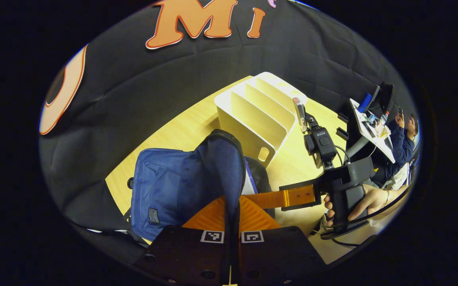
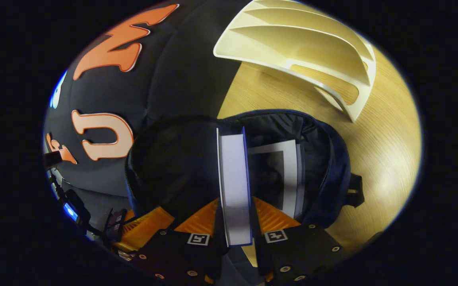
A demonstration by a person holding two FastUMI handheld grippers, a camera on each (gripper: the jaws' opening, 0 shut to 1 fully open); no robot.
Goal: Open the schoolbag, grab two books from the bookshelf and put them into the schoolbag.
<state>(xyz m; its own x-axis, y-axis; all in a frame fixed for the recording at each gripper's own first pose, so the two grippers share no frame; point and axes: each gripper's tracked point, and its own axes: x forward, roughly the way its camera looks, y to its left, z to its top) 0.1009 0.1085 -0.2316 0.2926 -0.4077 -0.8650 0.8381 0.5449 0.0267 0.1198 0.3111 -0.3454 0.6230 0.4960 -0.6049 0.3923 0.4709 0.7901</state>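
1. Blue fabric schoolbag (image 1: pixel 181 186) stands on the pale wood surface (image 1: pixel 181 127), mouth unzipped; black lining shows in the right gripper view (image 2: pixel 173 159).
2. Left hand-held gripper (image 1: pixel 231 222) is pinched tight on the bag's dark zip edge, orange fingers (image 1: pixel 209 216) nearly meeting.
3. Right hand-held gripper (image 2: pixel 235 222) clamps a blue-covered book (image 2: pixel 233 178) by its white page edge, lowered into the bag mouth; a second book (image 2: pixel 288 174) sits inside beside it.
4. Small label patch (image 1: pixel 153 215) on the bag front; writing too small to read.
5. White bookshelf (image 1: pixel 259 115) stands just behind the bag, its slots bare.
6. Left gripper view adds the holder's hand (image 1: pixel 366 200) and a seated person (image 1: pixel 402 139) far off.
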